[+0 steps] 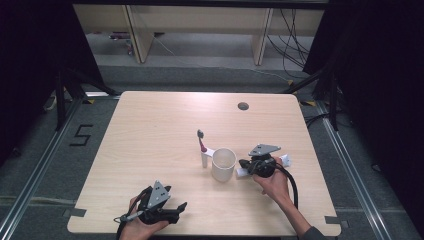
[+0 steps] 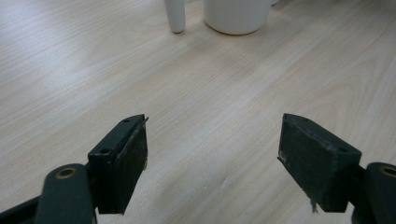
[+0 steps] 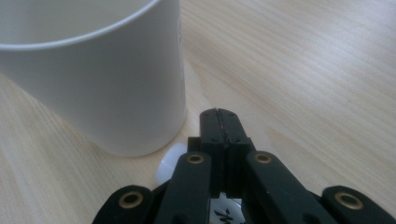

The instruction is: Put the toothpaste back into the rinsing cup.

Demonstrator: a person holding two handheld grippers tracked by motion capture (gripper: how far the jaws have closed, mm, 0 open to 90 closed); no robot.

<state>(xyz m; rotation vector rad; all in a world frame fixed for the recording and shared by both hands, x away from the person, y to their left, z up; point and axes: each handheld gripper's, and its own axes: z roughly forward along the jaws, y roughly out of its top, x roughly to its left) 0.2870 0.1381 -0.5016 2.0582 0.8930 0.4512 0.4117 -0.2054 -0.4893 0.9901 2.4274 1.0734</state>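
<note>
- Pale wood-grain surface (image 1: 150,150) stands on grey floor (image 1: 40,160) between black curtains.
- White cylindrical cup (image 1: 223,163) sits near the middle, a white tube (image 1: 242,171) beside it.
- Right gripper (image 3: 218,114) lies low by the cup, jaws pressed together around the tube.
- Left gripper (image 2: 212,140) rests at the near edge, jaws wide apart, nothing between.

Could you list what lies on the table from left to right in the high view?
Left gripper → toothbrush → cup → right gripper → tube.
</note>
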